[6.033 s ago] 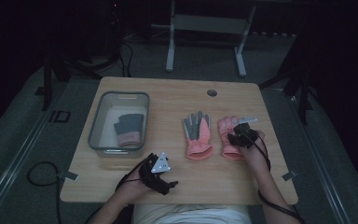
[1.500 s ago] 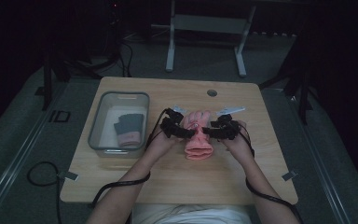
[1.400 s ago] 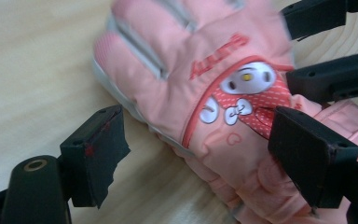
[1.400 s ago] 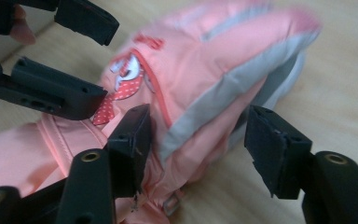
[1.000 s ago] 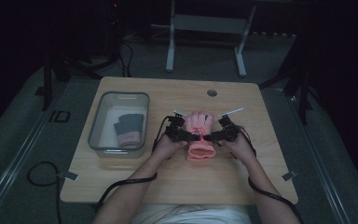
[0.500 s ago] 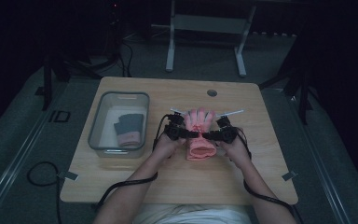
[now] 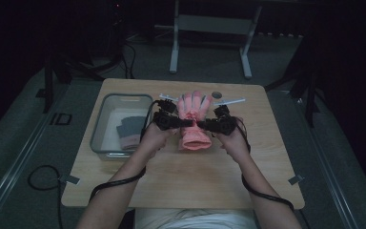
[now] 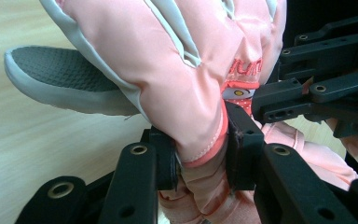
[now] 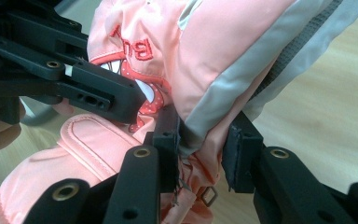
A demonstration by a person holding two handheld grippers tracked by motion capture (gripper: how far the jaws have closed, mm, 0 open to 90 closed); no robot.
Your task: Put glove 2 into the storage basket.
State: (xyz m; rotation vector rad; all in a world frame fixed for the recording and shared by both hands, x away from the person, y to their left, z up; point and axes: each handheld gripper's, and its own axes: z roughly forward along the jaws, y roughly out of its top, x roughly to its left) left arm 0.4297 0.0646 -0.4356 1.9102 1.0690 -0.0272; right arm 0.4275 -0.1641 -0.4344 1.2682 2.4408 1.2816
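Pink glove (image 7: 194, 125) clamped by both grippers (image 7: 170, 120) (image 7: 215, 125) above pale wooden table (image 7: 181, 176), dark room beyond.

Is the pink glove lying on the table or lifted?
Lifted. The glove hangs between the left gripper and right gripper, both clamped at its wrist; its cuff droops toward the table.
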